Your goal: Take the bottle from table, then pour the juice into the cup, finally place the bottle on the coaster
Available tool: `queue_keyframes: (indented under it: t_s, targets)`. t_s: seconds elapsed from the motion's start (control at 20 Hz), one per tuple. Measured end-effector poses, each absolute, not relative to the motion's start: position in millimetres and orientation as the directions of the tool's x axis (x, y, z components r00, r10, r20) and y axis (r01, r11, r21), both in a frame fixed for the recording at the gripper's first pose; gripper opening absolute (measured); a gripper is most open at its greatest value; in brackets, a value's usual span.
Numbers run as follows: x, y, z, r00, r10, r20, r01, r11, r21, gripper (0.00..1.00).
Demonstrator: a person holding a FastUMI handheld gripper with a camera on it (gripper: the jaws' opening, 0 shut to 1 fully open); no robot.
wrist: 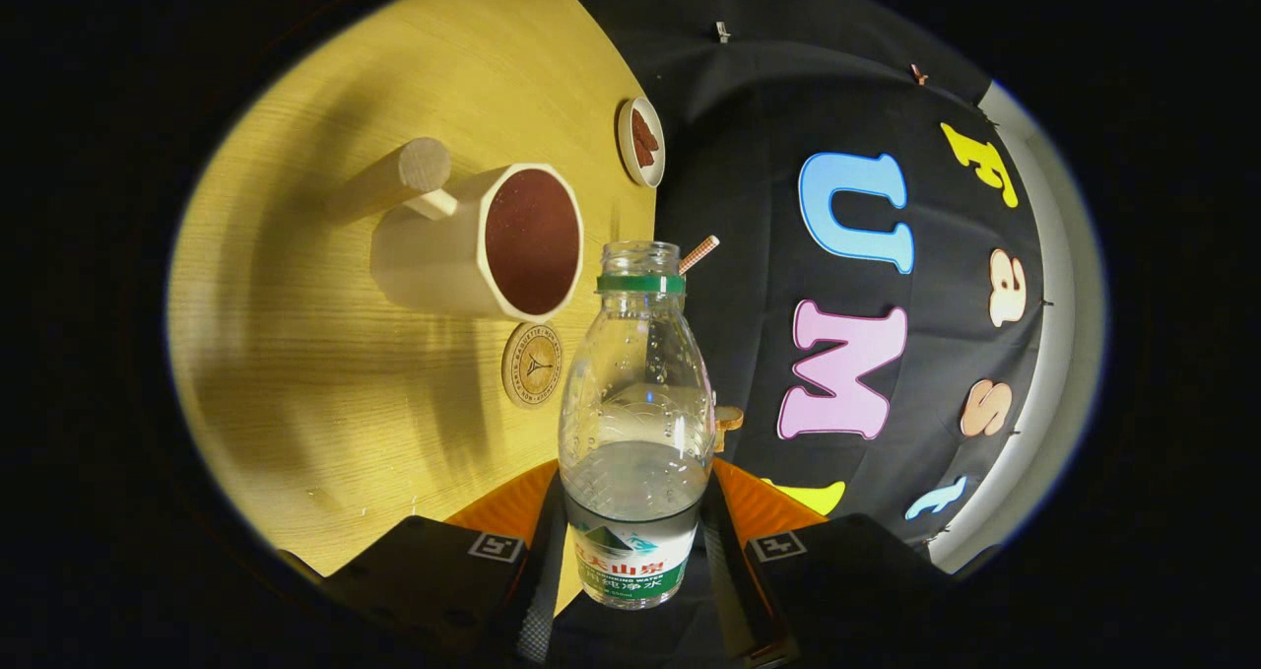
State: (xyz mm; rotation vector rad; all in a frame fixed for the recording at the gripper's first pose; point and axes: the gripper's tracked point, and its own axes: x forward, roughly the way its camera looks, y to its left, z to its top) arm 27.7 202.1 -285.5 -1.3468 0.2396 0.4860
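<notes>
A clear plastic bottle (636, 423) with a green neck ring and no cap stands between my fingers, partly filled with clear liquid. My gripper (635, 526) is shut on its labelled lower body, with one finger (537, 561) on each side. A pale cup (493, 240) with a wooden peg handle and a dark red-brown inside rests on the yellow wooden table (296, 373), beyond the fingers and beside the bottle's neck. The round wooden coaster (532, 365) lies on the table right by the cup, next to the bottle's shoulder. The view is rolled, so the table runs along one side.
A small white dish (641, 142) with brown pieces sits near the table's edge beyond the cup. A checked straw-like stick (698, 253) pokes out behind the bottle's neck. The black booth cloth hangs past the table's edge.
</notes>
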Motion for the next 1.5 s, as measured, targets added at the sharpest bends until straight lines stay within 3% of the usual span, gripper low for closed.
queue_keyframes:
  t_s: [1.5]
  targets:
    - [44,197,-282,0.879,0.199,-0.433,-0.424,-0.09,-0.901,0.68]
